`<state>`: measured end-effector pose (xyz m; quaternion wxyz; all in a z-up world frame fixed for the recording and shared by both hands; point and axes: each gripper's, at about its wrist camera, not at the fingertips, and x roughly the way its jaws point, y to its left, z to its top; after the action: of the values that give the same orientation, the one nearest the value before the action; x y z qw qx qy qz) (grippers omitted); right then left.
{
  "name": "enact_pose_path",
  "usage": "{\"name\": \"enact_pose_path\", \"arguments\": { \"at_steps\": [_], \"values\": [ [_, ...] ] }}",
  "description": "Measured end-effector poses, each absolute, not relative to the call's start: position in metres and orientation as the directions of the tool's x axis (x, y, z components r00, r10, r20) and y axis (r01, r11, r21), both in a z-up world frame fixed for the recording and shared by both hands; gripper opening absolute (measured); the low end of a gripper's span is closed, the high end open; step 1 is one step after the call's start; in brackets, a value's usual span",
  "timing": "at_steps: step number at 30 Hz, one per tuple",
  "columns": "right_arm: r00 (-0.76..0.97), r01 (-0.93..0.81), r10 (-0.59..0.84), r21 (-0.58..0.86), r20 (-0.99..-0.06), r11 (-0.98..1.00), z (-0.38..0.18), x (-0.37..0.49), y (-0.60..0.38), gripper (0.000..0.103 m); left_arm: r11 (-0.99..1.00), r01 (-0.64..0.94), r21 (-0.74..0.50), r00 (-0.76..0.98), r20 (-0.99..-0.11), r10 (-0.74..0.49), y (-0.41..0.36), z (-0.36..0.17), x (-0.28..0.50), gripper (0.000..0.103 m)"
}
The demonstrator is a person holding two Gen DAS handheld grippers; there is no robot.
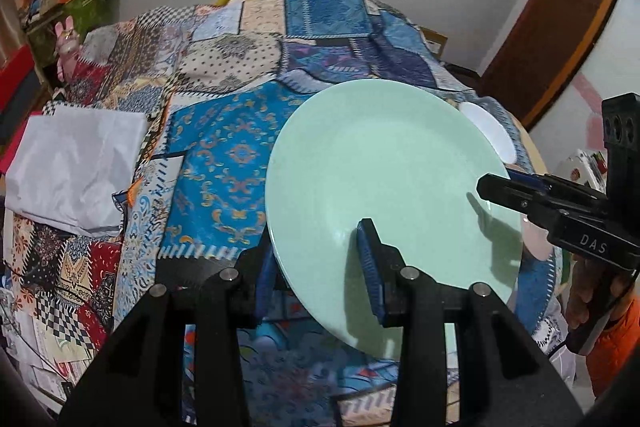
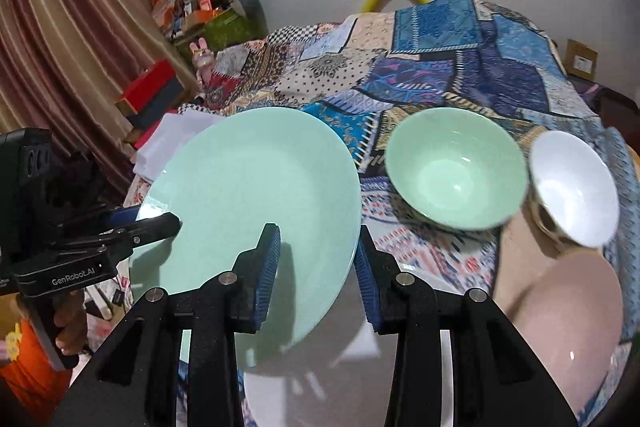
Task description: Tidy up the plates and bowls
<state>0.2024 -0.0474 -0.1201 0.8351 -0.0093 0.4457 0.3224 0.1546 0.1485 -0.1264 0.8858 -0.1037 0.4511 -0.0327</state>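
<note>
A large mint-green plate (image 1: 384, 171) (image 2: 248, 187) hangs tilted above the patchwork-covered table, held from both sides. My left gripper (image 1: 320, 267) is shut on its near rim, one blue pad on the top face and the other beneath. My right gripper (image 2: 316, 271) clamps the opposite rim the same way, and it shows in the left wrist view as the right gripper (image 1: 490, 187) reaching in from the right. In the right wrist view the left gripper (image 2: 160, 223) comes in from the left edge. A green bowl (image 2: 456, 167), a white bowl (image 2: 572, 187) and a pink plate (image 2: 560, 307) rest on the table.
A patchwork cloth (image 1: 224, 155) covers the table. White folded paper (image 1: 76, 167) lies at its left side. Boxes and clutter (image 2: 192, 11) stand by a curtain at the far left. A pale plate-like surface (image 2: 340, 367) lies under the lifted plate. A wooden door frame (image 1: 560, 27) is far right.
</note>
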Motion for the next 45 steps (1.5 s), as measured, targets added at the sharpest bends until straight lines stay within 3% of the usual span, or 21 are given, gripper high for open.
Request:
{"name": "enact_pose_path", "arguments": {
  "at_steps": [21, 45],
  "values": [
    [0.459, -0.403, 0.495, 0.324, -0.737, 0.856, -0.14, 0.151, -0.146, 0.034, 0.97, 0.071, -0.231, 0.517, -0.824, -0.234, 0.056, -0.153, 0.136, 0.039],
    [0.37, -0.347, 0.506, 0.389, -0.779, 0.853, -0.189, 0.147, -0.156, 0.034, 0.977, 0.058, -0.206, 0.439, -0.873, -0.211, 0.052, -0.197, 0.144, 0.039]
  ]
}}
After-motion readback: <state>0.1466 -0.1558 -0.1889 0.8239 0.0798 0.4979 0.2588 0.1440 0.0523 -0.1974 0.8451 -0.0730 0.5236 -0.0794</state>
